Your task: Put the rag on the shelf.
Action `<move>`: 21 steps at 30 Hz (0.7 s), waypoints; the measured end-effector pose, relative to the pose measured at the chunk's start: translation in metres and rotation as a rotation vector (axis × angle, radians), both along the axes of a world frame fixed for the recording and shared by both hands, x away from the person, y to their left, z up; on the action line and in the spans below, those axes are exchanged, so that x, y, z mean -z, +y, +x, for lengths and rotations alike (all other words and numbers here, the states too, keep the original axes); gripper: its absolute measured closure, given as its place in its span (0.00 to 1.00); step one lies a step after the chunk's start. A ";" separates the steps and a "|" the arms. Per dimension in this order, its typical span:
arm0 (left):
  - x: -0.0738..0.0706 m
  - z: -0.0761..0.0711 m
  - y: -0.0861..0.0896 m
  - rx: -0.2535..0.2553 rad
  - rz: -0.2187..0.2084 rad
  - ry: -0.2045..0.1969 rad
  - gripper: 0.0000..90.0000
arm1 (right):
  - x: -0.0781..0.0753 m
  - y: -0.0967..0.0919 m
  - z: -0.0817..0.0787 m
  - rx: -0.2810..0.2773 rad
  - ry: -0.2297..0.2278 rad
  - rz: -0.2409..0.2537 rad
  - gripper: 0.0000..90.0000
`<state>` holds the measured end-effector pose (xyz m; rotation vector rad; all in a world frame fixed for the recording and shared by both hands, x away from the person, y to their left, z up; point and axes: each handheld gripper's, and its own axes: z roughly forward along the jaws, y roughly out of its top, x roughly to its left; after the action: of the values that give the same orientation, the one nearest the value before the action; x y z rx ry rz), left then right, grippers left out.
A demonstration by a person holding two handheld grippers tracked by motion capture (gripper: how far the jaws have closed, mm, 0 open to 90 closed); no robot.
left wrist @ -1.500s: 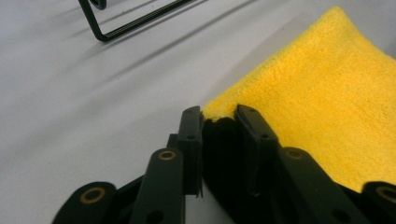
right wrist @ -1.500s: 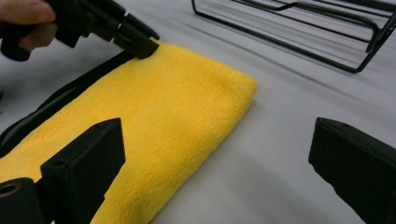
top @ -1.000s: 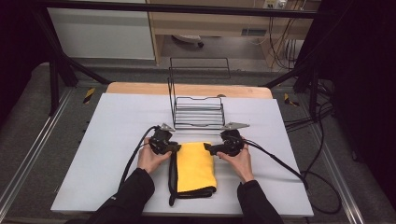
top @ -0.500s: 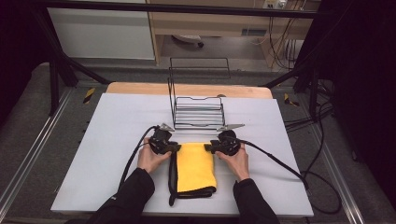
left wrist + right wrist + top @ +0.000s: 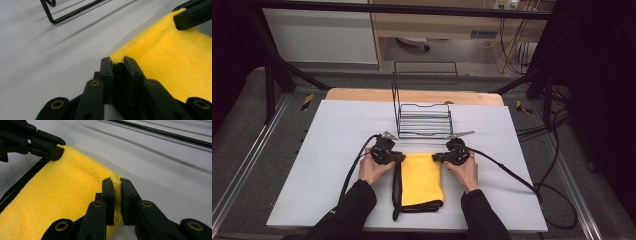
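Yellow cloth (image 5: 422,177) lies flat on the desk (image 5: 337,130), just in front of the wire rack (image 5: 423,112). Its far right corner has just been clamped by the right tongs (image 5: 117,182), whose jaws were closing; the far left corner is pinched by the left tongs (image 5: 117,60). Both corners held, lifting or folding seems ready. Both hands are held low, tongs pointing inward toward each other.

I can't read any text, label, brand, number or sign from here; nothing on what I see carries legible lettering or digits in any view.
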<state>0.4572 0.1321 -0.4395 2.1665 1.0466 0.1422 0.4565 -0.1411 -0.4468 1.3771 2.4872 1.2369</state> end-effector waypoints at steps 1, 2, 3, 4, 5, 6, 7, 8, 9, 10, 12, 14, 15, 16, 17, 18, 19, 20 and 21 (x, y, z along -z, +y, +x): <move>-0.001 0.000 0.001 -0.002 -0.005 -0.001 0.87 | -0.001 0.000 -0.001 0.003 -0.002 0.003 0.93; -0.002 -0.001 0.002 -0.005 -0.014 -0.002 0.87 | -0.002 0.000 -0.001 0.003 -0.007 0.003 0.93; -0.004 -0.001 0.002 -0.006 -0.017 -0.006 0.88 | -0.003 0.000 -0.002 0.003 -0.013 0.004 0.93; -0.005 -0.002 0.002 -0.009 -0.026 -0.012 0.88 | -0.004 -0.001 -0.003 0.002 -0.017 0.006 0.93; -0.007 -0.003 0.002 -0.007 -0.026 -0.020 0.88 | -0.006 -0.002 -0.004 0.000 -0.022 0.007 0.93; -0.008 -0.005 0.003 0.000 -0.026 -0.029 0.88 | -0.007 -0.002 -0.005 0.003 -0.028 0.012 0.93; -0.010 -0.006 0.003 0.001 -0.027 -0.037 0.88 | -0.010 -0.003 -0.006 0.003 -0.033 0.017 0.93; -0.012 -0.007 0.003 -0.003 -0.039 -0.043 0.88 | -0.012 -0.003 -0.007 0.002 -0.042 0.024 0.93; -0.014 -0.009 0.004 -0.001 -0.046 -0.047 0.88 | -0.014 -0.004 -0.009 0.002 -0.049 0.031 0.93; -0.016 -0.010 0.006 0.001 -0.052 -0.051 0.88 | -0.016 -0.004 -0.010 0.002 -0.053 0.039 0.93; -0.019 -0.012 0.007 0.000 -0.067 -0.064 0.88 | -0.020 -0.006 -0.013 0.003 -0.065 0.051 0.93; -0.023 -0.015 0.008 0.003 -0.076 -0.076 0.88 | -0.024 -0.007 -0.016 0.003 -0.075 0.060 0.93; -0.024 -0.017 0.008 0.006 -0.078 -0.083 0.88 | -0.026 -0.007 -0.017 0.000 -0.081 0.064 0.93; -0.026 -0.018 0.008 0.007 -0.079 -0.087 0.88 | -0.027 -0.008 -0.018 -0.002 -0.086 0.067 0.93; -0.027 -0.020 0.008 0.006 -0.083 -0.092 0.88 | -0.029 -0.008 -0.020 0.000 -0.092 0.072 0.93; -0.029 -0.021 0.008 0.005 -0.090 -0.095 0.88 | -0.030 -0.009 -0.021 -0.004 -0.098 0.076 0.93; -0.030 -0.023 0.009 0.005 -0.097 -0.098 0.88 | -0.031 -0.009 -0.023 -0.004 -0.105 0.078 0.93; -0.032 -0.025 0.009 0.006 -0.100 -0.105 0.88 | -0.033 -0.010 -0.024 -0.002 -0.108 0.082 0.93; -0.034 -0.026 0.010 0.008 -0.101 -0.112 0.88 | -0.034 -0.010 -0.025 -0.003 -0.112 0.089 0.93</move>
<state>0.4308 0.1416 -0.4059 2.0471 0.9613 0.2010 0.4311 -0.1510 -0.4125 1.2841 2.3883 1.4001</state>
